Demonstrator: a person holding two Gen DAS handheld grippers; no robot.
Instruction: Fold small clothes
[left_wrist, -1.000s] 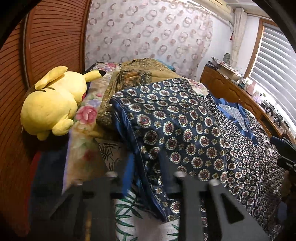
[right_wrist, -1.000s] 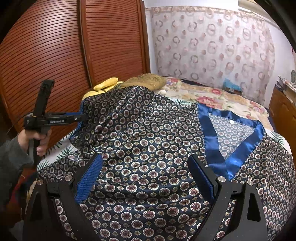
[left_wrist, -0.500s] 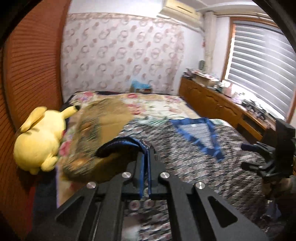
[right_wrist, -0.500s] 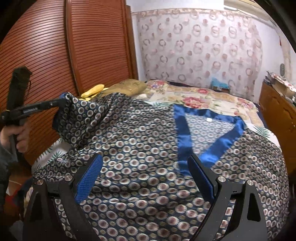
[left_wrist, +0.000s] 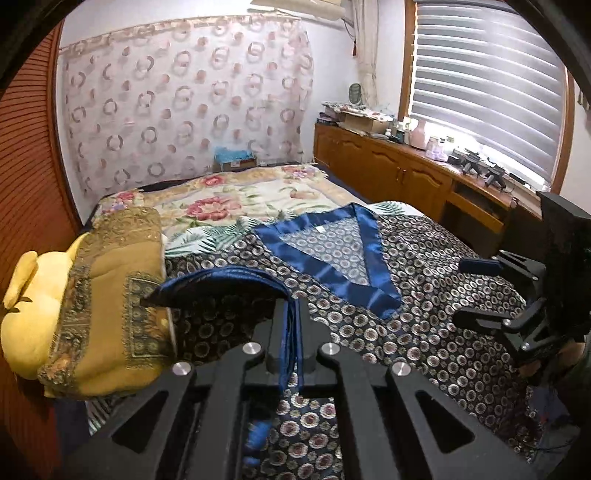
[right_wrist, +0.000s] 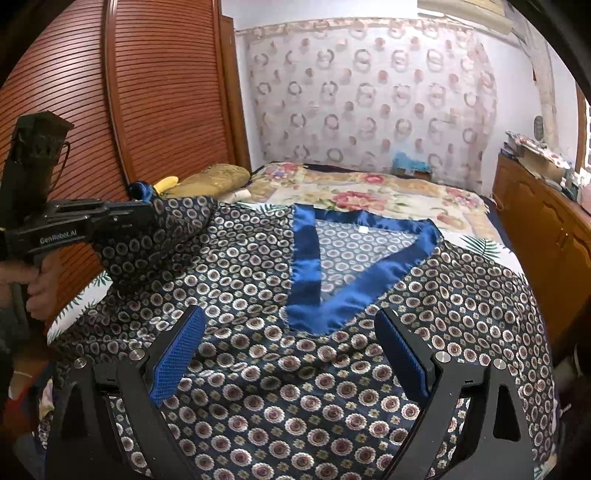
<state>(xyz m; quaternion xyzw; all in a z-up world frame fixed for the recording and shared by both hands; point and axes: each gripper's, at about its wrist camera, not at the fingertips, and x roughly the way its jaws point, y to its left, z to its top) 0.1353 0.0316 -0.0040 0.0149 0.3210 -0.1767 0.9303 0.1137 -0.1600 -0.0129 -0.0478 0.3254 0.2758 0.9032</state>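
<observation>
A dark navy patterned top (right_wrist: 258, 280) with a blue satin V-neck (right_wrist: 306, 280) lies spread on the bed; it also shows in the left wrist view (left_wrist: 424, 295). My left gripper (left_wrist: 291, 325) is shut on the top's left sleeve edge (left_wrist: 221, 291) and holds it lifted off the bed. In the right wrist view the left gripper (right_wrist: 147, 210) is at the far left with the sleeve (right_wrist: 166, 229) hanging from it. My right gripper (right_wrist: 291, 354) is open and empty, hovering over the top's lower middle. It shows in the left wrist view (left_wrist: 476, 288) at the right.
A yellow plush toy (left_wrist: 22, 314) and a mustard folded blanket (left_wrist: 110, 295) lie at the bed's left side. A floral quilt (left_wrist: 258, 192) covers the far bed. A wooden louvred wardrobe (right_wrist: 147, 92) stands left; a wooden cabinet (left_wrist: 406, 173) with clutter runs along the right under the window.
My left gripper has closed on the sleeve edge, lifted it and swung to face across the bed. The sleeve has come up off the bed. My right gripper stays open over the top.
</observation>
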